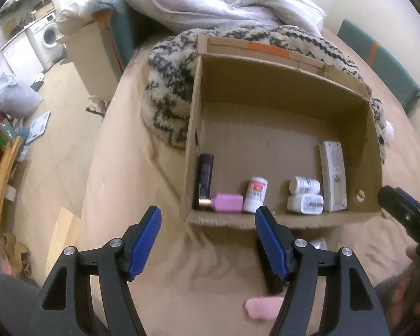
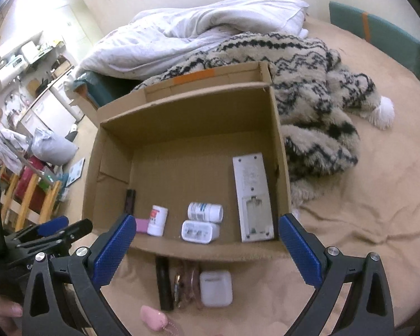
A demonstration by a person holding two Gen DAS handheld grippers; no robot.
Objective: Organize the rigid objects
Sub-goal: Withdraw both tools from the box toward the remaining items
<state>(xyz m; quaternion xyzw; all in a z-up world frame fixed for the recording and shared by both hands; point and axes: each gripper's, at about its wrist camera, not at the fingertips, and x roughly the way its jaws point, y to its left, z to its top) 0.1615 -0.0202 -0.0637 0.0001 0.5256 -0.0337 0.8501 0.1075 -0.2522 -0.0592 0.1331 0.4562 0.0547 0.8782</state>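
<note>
Although several things already lie inside the cardboard box (image 2: 280, 145), the sorting looks only partly done. Ahead of the right gripper (image 2: 207, 245), along the near wall of the box, I see a white remote (image 2: 253, 197) face down beyond the right finger, a white bottle (image 2: 205, 212) on its side with a white charger plug (image 2: 199, 231) just in front of it, a small white tube (image 2: 157, 220), a pink bottle (image 2: 140, 225) half hidden behind the left finger, and a dark lighter (image 2: 130, 201) at the left wall.

What is left lies outside the box, below and between the fingers of the right gripper on the beige bed cover (image 2: 364, 224): a white earbud case (image 2: 216, 288), a black stick-like thing (image 2: 164, 287), and something transparent between them that I cannot identify. A pink object (image 2: 154, 317) lies nearer still, at the bottom edge.

Both claws are spread apart and hold nothing. The left gripper (image 1: 208, 239) hovers just before the near wall of the box, on the left side. I judge that about half of the work remains, and the earbud case seems the easiest next piece.
</note>
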